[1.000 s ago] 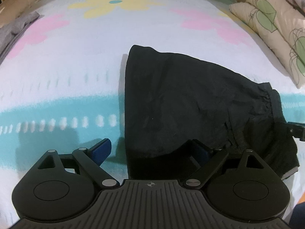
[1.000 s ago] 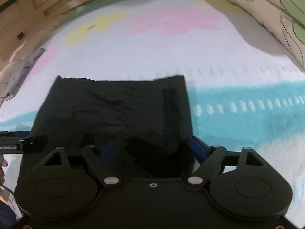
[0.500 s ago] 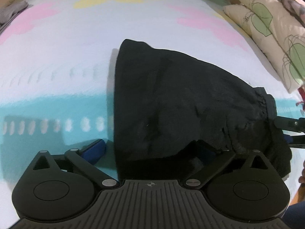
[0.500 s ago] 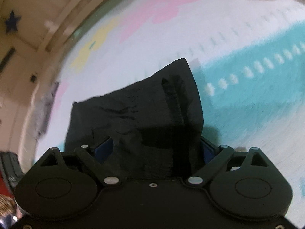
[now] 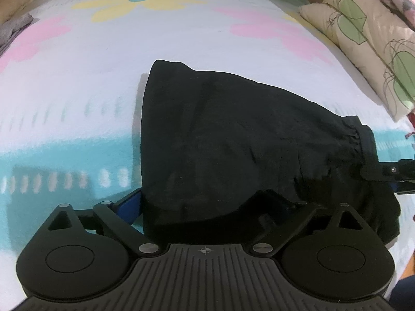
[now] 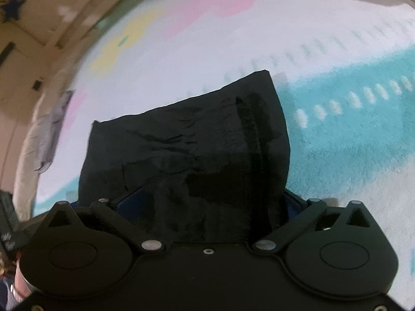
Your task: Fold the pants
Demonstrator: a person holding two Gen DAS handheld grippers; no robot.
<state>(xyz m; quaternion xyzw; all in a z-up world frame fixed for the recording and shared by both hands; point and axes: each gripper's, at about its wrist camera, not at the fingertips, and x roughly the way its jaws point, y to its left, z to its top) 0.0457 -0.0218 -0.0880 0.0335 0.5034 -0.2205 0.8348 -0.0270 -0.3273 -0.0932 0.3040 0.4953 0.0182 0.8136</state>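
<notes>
Black pants (image 5: 233, 140) lie folded on a flowered blanket (image 5: 77, 83), waistband to the right. My left gripper (image 5: 205, 202) straddles their near left corner. Its jaws stand wide and are closing a little. Its blue left finger (image 5: 129, 203) is just off the cloth's edge, and the right finger is hidden by cloth. A finger of my right gripper (image 5: 396, 169) shows at the waistband. In the right wrist view the pants (image 6: 186, 140) fill the middle. There my right gripper (image 6: 207, 202) is opening, with cloth bunched loose between its jaws.
Two leaf-print pillows (image 5: 363, 39) lie along the blanket's right side. A grey garment (image 5: 13, 31) lies at its far left edge and shows again as grey cloth (image 6: 49, 134). Beige panelled furniture (image 6: 31, 13) stands beyond the bed.
The right wrist view has rolled, so the pants now look tilted, and the right jaws have spread wider around the cloth. The left gripper has barely moved.
</notes>
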